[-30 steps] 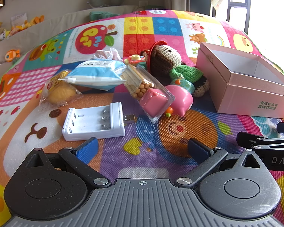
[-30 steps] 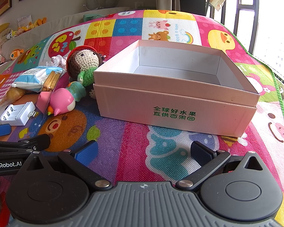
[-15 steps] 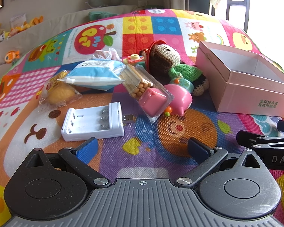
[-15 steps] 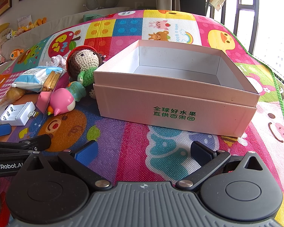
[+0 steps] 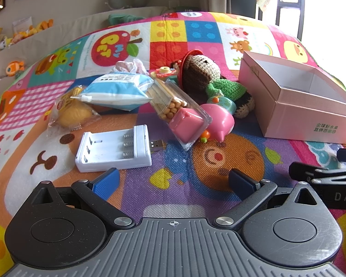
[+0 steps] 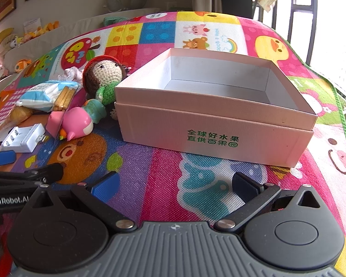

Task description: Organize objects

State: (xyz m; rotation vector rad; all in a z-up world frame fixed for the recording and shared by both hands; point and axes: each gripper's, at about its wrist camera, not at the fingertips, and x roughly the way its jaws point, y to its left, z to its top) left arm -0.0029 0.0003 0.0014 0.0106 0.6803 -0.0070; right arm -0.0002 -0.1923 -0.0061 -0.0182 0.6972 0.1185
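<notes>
Bright cartoon patchwork covers the play mat [image 5: 163,32] under both my grippers. From the left wrist I see my left gripper [image 5: 173,181] spread wide with nothing between its blue pads, hovering just short of a white battery charger [image 5: 114,149]. Past it lie a blue snack pouch [image 5: 117,90], a clear biscuit-stick pack [image 5: 173,106], a pink toy [image 5: 219,120] and a crocheted doll [image 5: 203,73], all bunched together. From the right wrist, my right gripper [image 6: 175,185] is also wide apart and unloaded, facing the open pink box [image 6: 210,127], which holds nothing; the doll leans against the box's left side.
</notes>
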